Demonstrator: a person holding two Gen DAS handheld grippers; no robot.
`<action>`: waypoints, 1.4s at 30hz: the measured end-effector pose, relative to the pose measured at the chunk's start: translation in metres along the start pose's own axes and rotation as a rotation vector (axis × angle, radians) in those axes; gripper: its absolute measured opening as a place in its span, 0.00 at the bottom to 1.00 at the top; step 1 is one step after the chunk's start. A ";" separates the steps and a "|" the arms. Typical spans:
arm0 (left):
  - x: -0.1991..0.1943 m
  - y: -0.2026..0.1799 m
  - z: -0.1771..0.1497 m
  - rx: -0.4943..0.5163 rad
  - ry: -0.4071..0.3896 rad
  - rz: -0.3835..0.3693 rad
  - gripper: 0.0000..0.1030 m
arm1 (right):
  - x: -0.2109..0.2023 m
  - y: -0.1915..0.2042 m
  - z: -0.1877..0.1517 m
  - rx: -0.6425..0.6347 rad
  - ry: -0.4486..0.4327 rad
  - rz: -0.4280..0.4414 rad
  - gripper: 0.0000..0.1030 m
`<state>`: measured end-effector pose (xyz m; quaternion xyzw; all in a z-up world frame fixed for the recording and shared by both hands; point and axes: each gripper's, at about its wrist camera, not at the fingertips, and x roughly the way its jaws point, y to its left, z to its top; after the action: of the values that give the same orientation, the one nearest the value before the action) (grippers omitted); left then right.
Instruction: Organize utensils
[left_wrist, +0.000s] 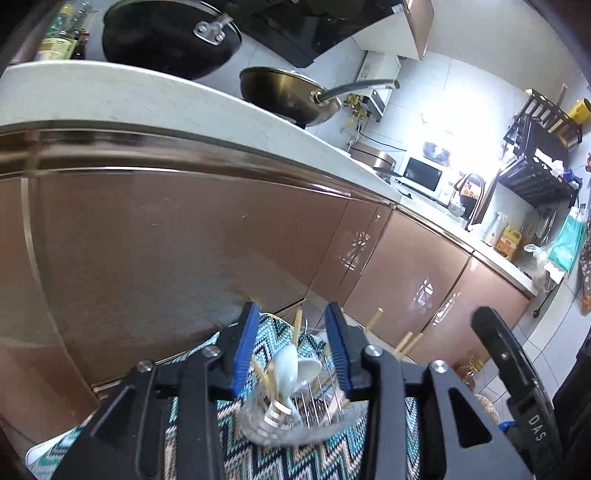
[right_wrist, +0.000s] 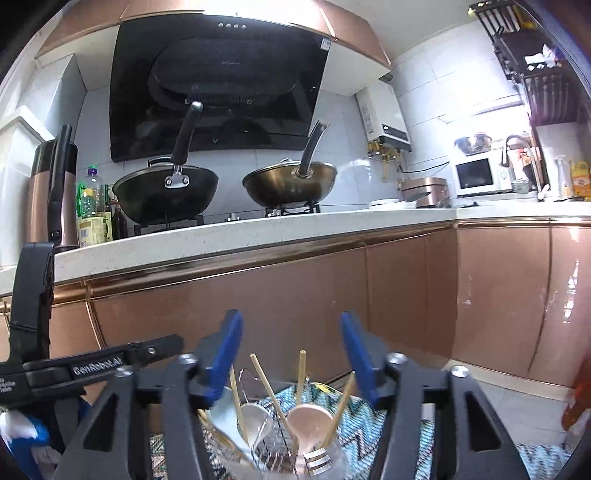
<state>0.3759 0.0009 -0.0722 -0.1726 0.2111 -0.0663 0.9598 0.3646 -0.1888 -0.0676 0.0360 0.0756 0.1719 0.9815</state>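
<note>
Home kitchen: woks (right_wrist: 165, 192), range hood (right_wrist: 218, 88).

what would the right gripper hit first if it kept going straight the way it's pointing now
Likely the copper-coloured cabinet front under the counter. The right gripper is open with nothing between its pads; the chopsticks and spoons stand below its line, though depth is hard to judge.

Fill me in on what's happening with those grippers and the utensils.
A person holds a gripper in each hand over a wire utensil rack on a zigzag-patterned mat. Wooden chopsticks and ceramic spoons already stand in it. The left gripper and right gripper are both open, with nothing pressed between the pads. Behind them, two woks sit on the stove.
</note>
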 end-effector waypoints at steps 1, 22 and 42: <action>-0.011 0.000 -0.001 0.001 -0.003 0.006 0.39 | -0.009 0.000 0.001 0.002 0.005 -0.010 0.63; -0.181 -0.044 -0.058 0.167 -0.040 0.108 0.53 | -0.177 0.006 -0.012 0.052 0.146 -0.271 1.00; -0.272 -0.056 -0.064 0.232 -0.161 0.147 0.69 | -0.240 0.032 -0.007 0.002 0.142 -0.344 1.00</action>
<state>0.0998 -0.0161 -0.0030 -0.0496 0.1365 -0.0056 0.9894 0.1298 -0.2408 -0.0386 0.0114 0.1500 0.0034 0.9886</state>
